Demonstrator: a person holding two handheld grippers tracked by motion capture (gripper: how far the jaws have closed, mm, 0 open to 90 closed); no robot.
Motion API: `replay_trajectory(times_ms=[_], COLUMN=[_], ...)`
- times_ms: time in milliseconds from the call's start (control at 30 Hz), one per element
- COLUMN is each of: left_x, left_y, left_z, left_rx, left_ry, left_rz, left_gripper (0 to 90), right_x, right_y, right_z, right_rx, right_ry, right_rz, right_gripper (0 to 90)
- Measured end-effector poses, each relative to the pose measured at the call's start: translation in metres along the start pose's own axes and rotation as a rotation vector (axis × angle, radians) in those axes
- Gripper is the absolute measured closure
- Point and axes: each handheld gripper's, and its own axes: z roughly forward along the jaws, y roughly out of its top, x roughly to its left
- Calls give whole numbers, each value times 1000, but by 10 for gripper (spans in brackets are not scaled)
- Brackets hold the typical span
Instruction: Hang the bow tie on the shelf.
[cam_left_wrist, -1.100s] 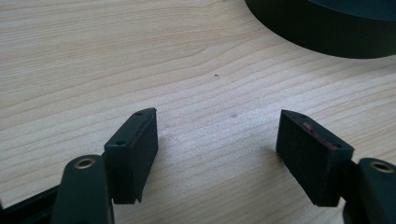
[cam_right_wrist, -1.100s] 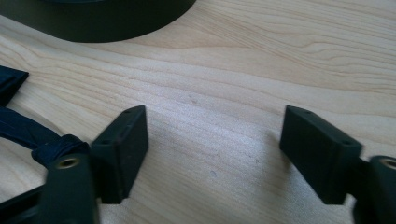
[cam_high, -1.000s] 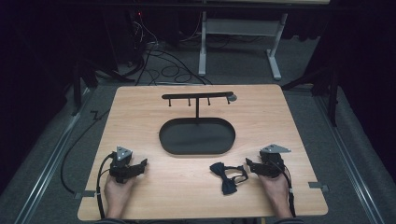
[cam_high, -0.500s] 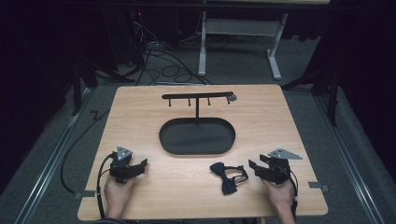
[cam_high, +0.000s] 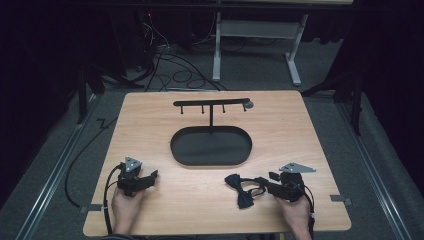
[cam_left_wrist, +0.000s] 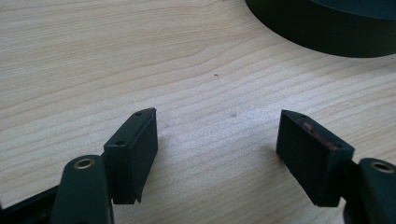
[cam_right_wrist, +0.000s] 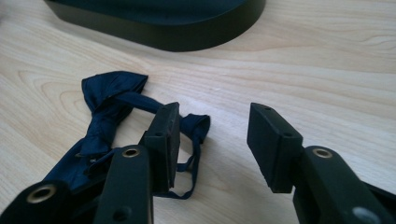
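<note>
— Where is the navy bow tie (cam_right_wrist: 109, 121)?
— Flat on the table (cam_high: 320, 130), beside the right gripper (cam_right_wrist: 212, 140)'s near jaw; only its strap loop reaches between the jaws, which have been closing, unpinched.
— The left gripper (cam_left_wrist: 217, 140)?
— Spread, holding nothing.

Black oval tray (cam_high: 210, 159) mid-table (cam_high: 150, 115), T-shaped hook stand (cam_high: 212, 105) rising from its far rim. Beyond table: tangled cables (cam_high: 170, 65) on grey carpet, white frame legs (cam_high: 255, 35) against dark backdrop.
</note>
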Motion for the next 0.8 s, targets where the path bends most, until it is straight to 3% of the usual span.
replay_trajectory(times_ms=[367,800], left_x=[0,0], left_y=[0,0], left_z=[0,0], left_rx=[-1,-3], left_ry=[1,-3], left_rz=[-1,-4], left_gripper=[298,296], right_x=[3,3], right_y=[-5,-6], right_z=[14,20], right_rx=[42,59], right_ry=[17,20], right_rz=[-12,-21], right_gripper=[649,865])
